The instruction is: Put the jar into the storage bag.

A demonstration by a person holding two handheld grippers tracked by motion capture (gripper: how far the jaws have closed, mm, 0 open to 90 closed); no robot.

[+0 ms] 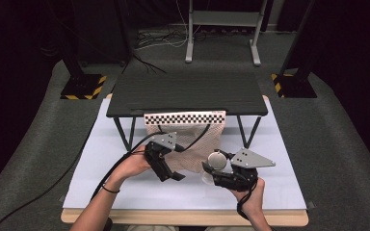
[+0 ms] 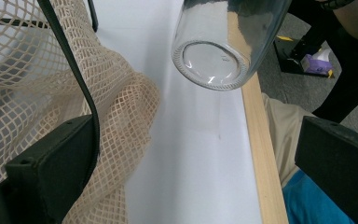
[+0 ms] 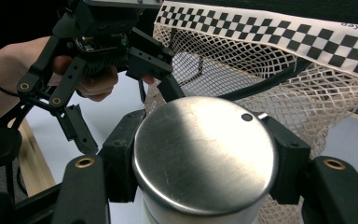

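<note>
I'm watching the right gripper clamping a glass jar just below its round steel lid; in the right gripper view both black pads are pressing the jar's neck from either side, lid facing the camera. In the left gripper view the jar's clear ribbed base is hanging off the white table sheet, so I'm carrying it in the air, with bare sheet under it.

The left gripper is sitting just beside the right one, jaws standing apart. In its own view one jaw is lying against the beige mesh bag, the other is out past the table's wooden front edge, over the person's lap. No pad is pressing the mesh that I'm able to make out, so I'm calling it open.

Beyond the jar's lid the bag is hanging from a checkered strip along the front edge of the black raised shelf. A black cable is crossing the netting just behind the lid, close to my grip.

Room for moving: the sheet to the outer side of each gripper is lying bare, and there's open space between the two grippers' tips, but it's narrow. Ahead, the bag, the strip and the shelf edge are closing things off.
</note>
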